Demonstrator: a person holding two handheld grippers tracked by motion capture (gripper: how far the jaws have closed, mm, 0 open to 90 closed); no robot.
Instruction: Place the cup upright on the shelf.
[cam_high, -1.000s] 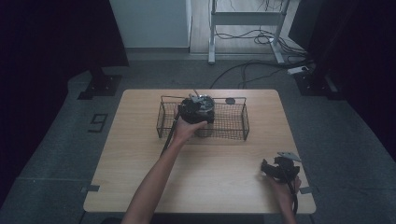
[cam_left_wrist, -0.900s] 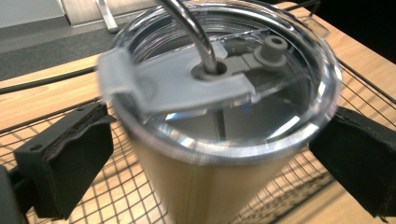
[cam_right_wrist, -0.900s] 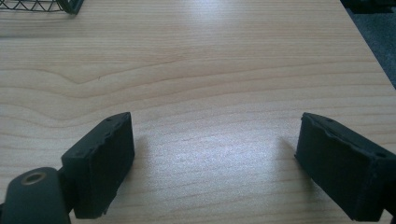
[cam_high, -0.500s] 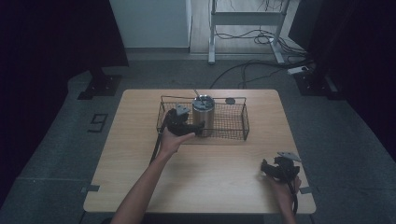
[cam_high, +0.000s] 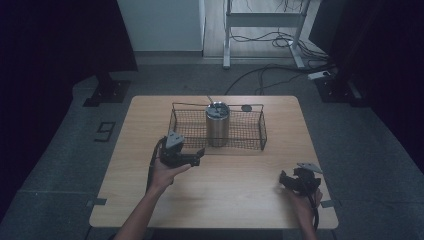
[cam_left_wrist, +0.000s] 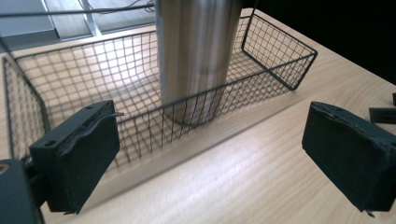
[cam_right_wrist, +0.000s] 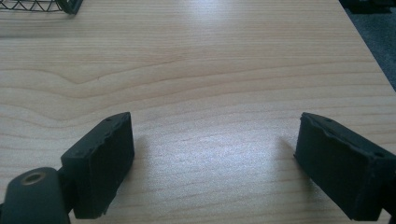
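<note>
The left gripper (cam_high: 196, 159) has let go and backed off, jaws apart; the steel tumbler (cam_high: 218, 124) now stands upright in the wire basket (cam_high: 260, 134), placed. The right gripper (cam_high: 285, 181) rests with jaws apart.

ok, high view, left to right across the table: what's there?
left gripper, open, in front of the basket → steel tumbler standing upright in the wire basket → small dark disc on the table behind the basket → right gripper, open, near the front right corner.
</note>
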